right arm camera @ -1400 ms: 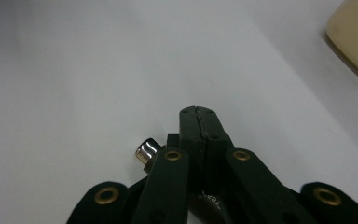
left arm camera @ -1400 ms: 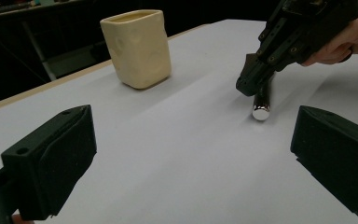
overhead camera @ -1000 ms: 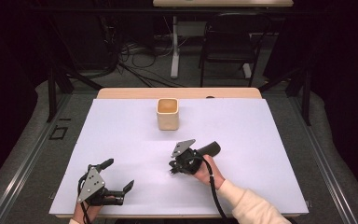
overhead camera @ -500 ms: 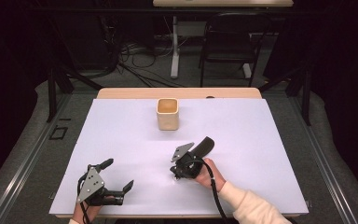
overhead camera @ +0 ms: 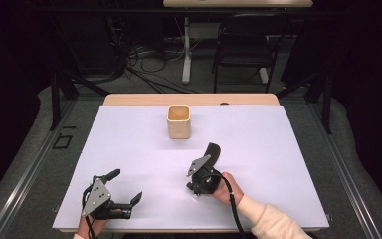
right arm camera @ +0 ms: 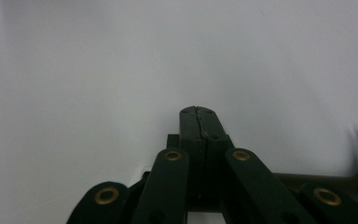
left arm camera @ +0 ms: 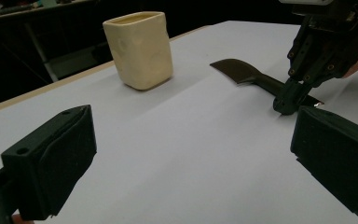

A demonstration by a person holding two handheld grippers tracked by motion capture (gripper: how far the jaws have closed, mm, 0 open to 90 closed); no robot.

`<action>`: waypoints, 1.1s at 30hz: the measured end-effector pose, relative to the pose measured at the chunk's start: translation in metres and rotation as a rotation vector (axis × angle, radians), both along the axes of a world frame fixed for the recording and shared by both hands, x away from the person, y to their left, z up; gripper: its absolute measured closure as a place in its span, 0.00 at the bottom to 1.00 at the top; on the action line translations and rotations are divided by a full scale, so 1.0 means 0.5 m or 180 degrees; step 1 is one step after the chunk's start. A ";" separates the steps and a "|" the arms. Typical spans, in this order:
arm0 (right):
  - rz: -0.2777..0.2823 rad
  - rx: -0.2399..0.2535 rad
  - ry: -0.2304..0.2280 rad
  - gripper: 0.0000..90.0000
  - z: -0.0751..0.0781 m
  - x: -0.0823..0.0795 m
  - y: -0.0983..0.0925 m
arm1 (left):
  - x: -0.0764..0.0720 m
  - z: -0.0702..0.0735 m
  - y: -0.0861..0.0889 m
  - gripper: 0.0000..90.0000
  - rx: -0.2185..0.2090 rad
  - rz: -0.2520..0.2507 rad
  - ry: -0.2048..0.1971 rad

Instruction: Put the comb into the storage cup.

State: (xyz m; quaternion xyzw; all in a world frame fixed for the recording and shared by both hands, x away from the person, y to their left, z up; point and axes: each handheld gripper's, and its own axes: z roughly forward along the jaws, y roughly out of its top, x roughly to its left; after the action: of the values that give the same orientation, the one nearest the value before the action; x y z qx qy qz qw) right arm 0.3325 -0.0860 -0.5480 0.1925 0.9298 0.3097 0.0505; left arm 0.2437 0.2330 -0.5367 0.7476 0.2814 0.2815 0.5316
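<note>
A black spatula [overhead camera: 213,151] lies toward the right of the white sheet, with my right gripper [overhead camera: 195,191] shut on its handle. The left gripper view has the spatula's blade [left arm camera: 240,71] pointing toward the cup and the right gripper [left arm camera: 286,105] tip-down on the handle. Along my right gripper [right arm camera: 199,112] the jaws are pressed together, and the dark spatula handle [right arm camera: 317,179] runs off to the right beneath them. My left gripper [overhead camera: 126,185] rests near the front left edge, open and holding nothing; its left gripper view [left arm camera: 191,158] has bare sheet between the jaws.
A cream square cup [overhead camera: 179,122] stands upright at the back middle of the table [overhead camera: 288,149], also in the left gripper view [left arm camera: 140,49]. The wooden table edge [overhead camera: 129,99] runs behind it. Dark floor, cables and a chair lie beyond.
The right hand has turned the spatula: its blade swung from pointing right to pointing away toward the cup. The left gripper has stayed put.
</note>
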 end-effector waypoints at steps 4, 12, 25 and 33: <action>-0.0001 -0.0002 0.0002 1.00 0.001 -0.003 -0.001 | 0.000 0.000 0.000 0.00 0.0007 -0.0001 0.0001; -0.0002 -0.0009 0.0010 1.00 0.004 -0.006 -0.007 | -0.001 0.000 0.000 0.00 0.0007 -0.0001 -0.0003; -0.0068 -0.0039 0.0054 1.00 0.010 -0.012 -0.028 | 0.000 0.000 0.000 0.00 0.0004 0.0004 -0.0005; -0.0090 -0.0043 0.0028 1.00 0.015 -0.013 -0.045 | -0.001 0.001 0.001 0.00 0.0004 -0.0001 -0.0009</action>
State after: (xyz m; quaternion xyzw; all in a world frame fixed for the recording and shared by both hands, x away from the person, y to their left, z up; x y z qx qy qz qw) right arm 0.3260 -0.1086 -0.5405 0.2067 0.9292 0.3019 0.0520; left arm 0.2433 0.2334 -0.5363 0.7476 0.2804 0.2827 0.5316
